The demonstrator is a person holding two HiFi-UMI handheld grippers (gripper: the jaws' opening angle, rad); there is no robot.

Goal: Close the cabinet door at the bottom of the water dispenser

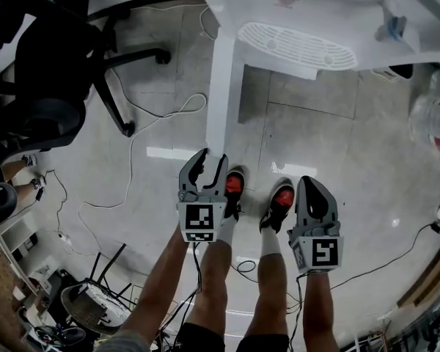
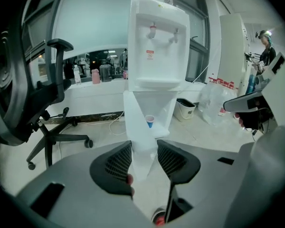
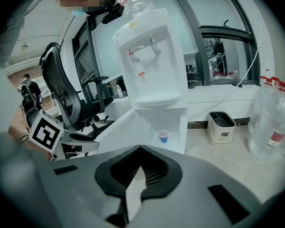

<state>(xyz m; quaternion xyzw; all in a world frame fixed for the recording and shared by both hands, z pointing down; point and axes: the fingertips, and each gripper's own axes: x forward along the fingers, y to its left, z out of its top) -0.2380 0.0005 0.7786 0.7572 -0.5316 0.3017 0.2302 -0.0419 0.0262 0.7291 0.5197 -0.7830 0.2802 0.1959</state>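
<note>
The white water dispenser [image 2: 156, 46] stands ahead, its drip tray [image 1: 297, 46] seen from above. Its bottom cabinet door [image 1: 221, 86] is swung wide open, its free edge pointing toward me. Inside the cabinet sits a small blue and pink cup [image 2: 150, 121]. My left gripper [image 1: 209, 160] is open just short of the door's free edge [image 2: 138, 146], which shows between the spread jaws with neither pad pressing on it. My right gripper [image 1: 308, 183] hangs to the right of the door, shut and holding nothing; its tips [image 3: 140, 148] meet.
A black office chair [image 1: 51, 72] stands left of the dispenser, with cables [image 1: 154, 116] trailing over the floor. A small bin [image 3: 222, 126] and large water bottles [image 3: 273, 122] are to the right. My shoes [image 1: 235, 185] are just behind the grippers.
</note>
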